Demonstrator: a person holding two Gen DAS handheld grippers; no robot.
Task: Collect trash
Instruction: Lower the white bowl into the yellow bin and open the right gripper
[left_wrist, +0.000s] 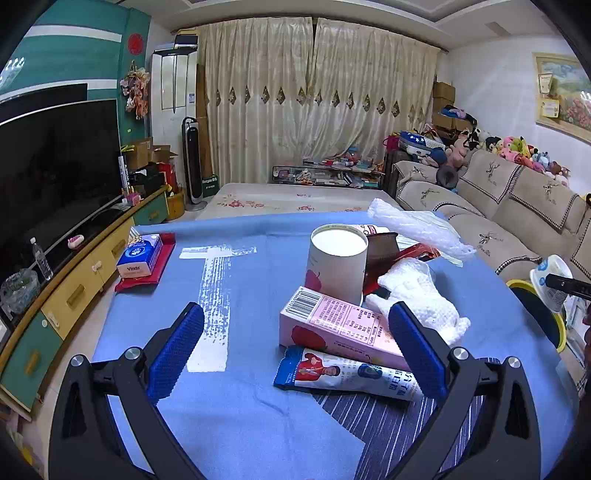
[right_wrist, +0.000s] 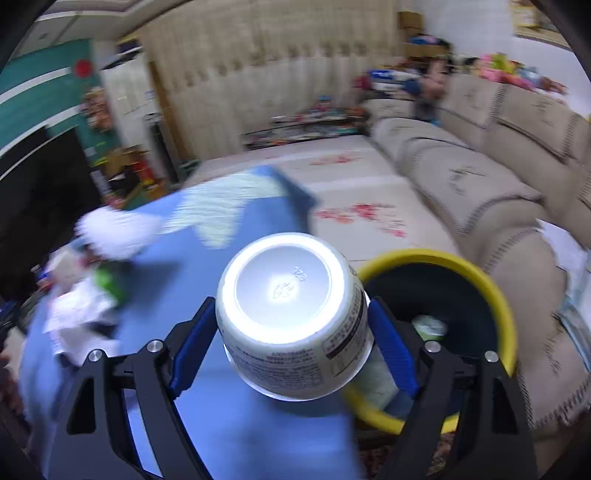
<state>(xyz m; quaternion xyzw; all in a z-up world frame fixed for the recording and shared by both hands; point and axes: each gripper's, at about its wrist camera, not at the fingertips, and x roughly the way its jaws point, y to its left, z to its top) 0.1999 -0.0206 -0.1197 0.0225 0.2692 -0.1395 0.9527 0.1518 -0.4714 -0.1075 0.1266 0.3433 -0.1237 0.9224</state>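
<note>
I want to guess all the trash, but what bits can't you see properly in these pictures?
- Inside the yellow-rimmed bin, right wrist view: the held white cup and dark shadow hide most of it.
- Trash pile, same view: blurred.
- Brown packet, left wrist view: behind the paper tube.

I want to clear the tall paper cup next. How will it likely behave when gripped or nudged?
The tall paper cup probably weighs little: it looks like thin paper and seems empty. It may tip easily, being tall and resting partly on the pink carton. A hard squeeze from the left gripper would likely crush its open rim.
</note>
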